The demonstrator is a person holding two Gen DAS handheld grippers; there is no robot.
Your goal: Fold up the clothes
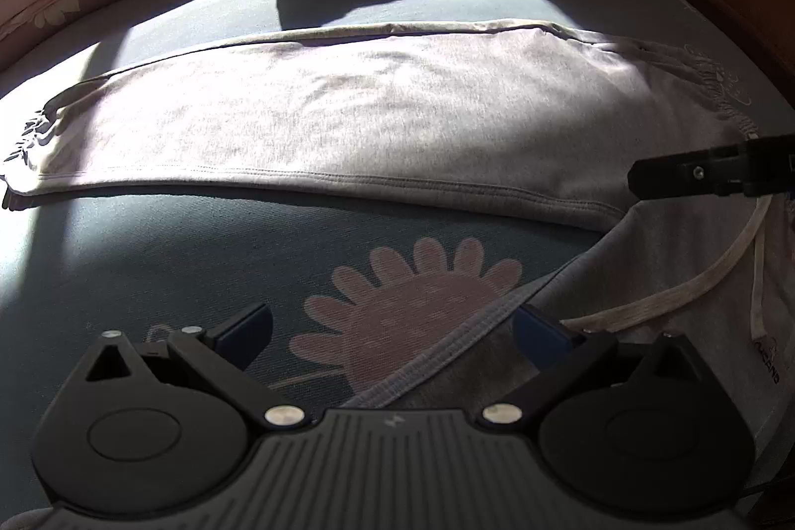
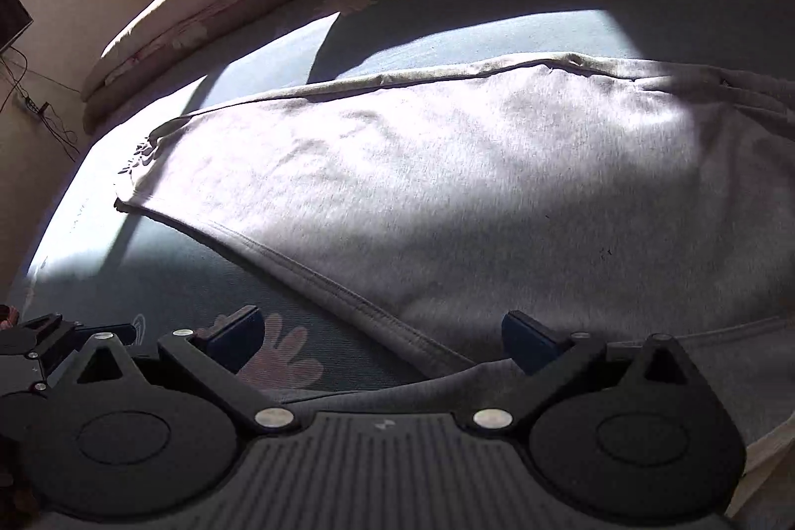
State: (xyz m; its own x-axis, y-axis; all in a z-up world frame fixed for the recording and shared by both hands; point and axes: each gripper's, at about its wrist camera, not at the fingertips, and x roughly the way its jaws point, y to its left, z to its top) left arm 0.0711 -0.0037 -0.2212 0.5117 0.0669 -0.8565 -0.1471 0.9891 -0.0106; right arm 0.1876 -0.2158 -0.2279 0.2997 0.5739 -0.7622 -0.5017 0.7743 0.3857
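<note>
Grey sweatpants lie across the blue flowered bedsheet, one leg stretched flat to the far left and the waist at the near right. Both the left gripper and right gripper hover released, fingers spread, over the near leg's hem; each should probably pinch that edge squarely, clear of the white drawstring, before lifting it evenly over.

We see light grey sweatpants lying flat across the bed. One leg stretches leftward. Their white drawstring trails loose at the waistband.
</note>
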